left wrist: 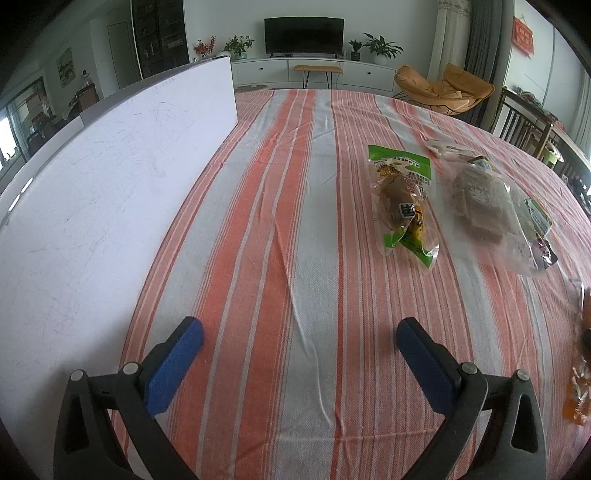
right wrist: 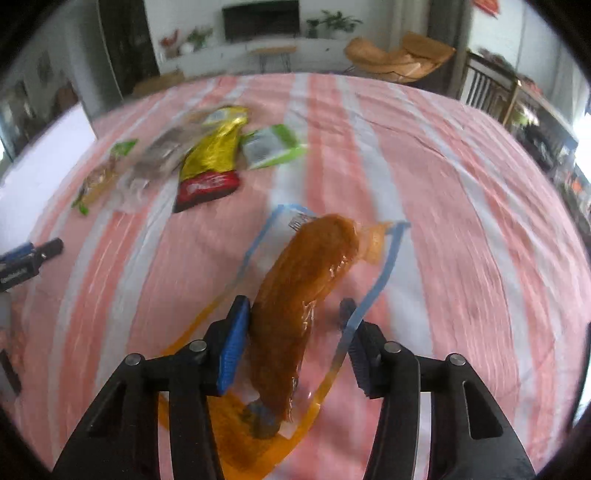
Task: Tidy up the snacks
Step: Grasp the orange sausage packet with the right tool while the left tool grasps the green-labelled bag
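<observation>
Blue foam pads on the right gripper [right wrist: 293,314] are sitting either side of an orange-brown snack pouch [right wrist: 306,291], a clear packet with blue and orange edging. The left pad looks like it's pressing against the meaty bit inside, and the right finger is catching the packet's blue edge, so I'd say it's gripping the pouch with the jaws partly closed. The whole right view is smeared with motion blur though, so I can't tell if the pouch is lifted off the cloth or just dragging on it.

Over on the other side, the left gripper [left wrist: 299,332] is hanging wide open above the striped tablecloth [left wrist: 258,206], nothing between its fingers at all. A white board [left wrist: 110,177] is standing upright just to its left along the table edge.

Further out on the cloth, a green-topped snack pack [left wrist: 402,203] is lying flat, with a clear bag of brown biscuits [left wrist: 487,206] just beside it on the right. From the right camera I'm also seeing a gold and red packet [right wrist: 212,162] next to that clear bag, and a green and white pouch [right wrist: 273,146] right by the gold one.

Behind the table a TV [left wrist: 303,35] is sitting on a white cabinet, with an orange lounge chair [left wrist: 443,88] off to the right
</observation>
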{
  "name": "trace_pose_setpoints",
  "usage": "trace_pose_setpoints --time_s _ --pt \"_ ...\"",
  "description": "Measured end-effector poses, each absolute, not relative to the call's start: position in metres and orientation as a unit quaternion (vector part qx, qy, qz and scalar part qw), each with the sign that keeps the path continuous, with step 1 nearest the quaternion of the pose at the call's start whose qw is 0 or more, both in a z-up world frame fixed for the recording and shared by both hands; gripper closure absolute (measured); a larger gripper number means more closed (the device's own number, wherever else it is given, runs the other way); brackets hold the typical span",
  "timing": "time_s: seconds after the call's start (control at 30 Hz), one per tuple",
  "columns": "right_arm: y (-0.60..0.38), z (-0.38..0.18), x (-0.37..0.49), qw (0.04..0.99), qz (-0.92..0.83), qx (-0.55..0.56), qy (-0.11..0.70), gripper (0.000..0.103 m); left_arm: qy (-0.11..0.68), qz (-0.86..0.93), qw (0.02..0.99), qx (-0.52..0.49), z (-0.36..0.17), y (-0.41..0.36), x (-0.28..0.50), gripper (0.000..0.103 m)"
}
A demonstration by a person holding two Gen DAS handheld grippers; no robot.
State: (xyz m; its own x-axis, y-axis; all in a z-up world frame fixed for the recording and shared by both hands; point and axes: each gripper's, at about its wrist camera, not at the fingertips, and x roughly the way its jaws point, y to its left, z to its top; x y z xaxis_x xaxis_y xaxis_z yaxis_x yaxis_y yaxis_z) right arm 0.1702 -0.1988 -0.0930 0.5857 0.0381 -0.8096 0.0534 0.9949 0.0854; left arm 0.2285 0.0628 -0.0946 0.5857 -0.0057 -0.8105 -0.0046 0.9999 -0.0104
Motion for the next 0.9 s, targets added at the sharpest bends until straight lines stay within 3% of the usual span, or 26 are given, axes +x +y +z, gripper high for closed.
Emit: trace_pose_setpoints --time_s 0.07,0.17,0.27,0.47,0.5,0.67,0.77,0.9 --pt "-0.209 -0.095 0.162 0.897 0.009 0.07 0.436 0.03 0.455 0.0 0.89 -0.006 -0.095 0.063 0.228 0.0" --pt "-0.206 -0.097 0.154 0.906 0.01 0.06 0.419 0.022 0.457 0.0 0.889 -0.005 -0.094 0.062 0.226 0.0" --pt "-0.202 -0.096 0.152 0.905 0.005 0.052 0.423 0.021 0.502 -0.037 0.864 0.014 -0.088 0.055 0.238 0.0" --pt "-0.202 -0.102 0.157 0.902 -0.008 0.028 0.43 0.02 0.494 -0.103 0.861 0.065 -0.059 0.014 0.287 0.001" --pt "-0.201 -0.102 0.159 0.902 -0.011 0.024 0.431 0.02 0.497 -0.098 0.859 0.079 -0.059 0.006 0.299 0.004" --pt "-0.202 -0.103 0.159 0.902 -0.012 0.025 0.432 0.019 0.524 -0.081 0.844 0.077 -0.073 -0.01 0.339 0.056" --pt "-0.203 -0.103 0.16 0.902 -0.012 0.025 0.432 0.019 0.504 -0.079 0.858 0.06 -0.072 -0.006 0.325 0.064" --pt "-0.204 -0.103 0.159 0.902 -0.01 0.03 0.431 0.019 0.512 -0.1 0.853 0.025 -0.073 0.015 0.275 0.066"
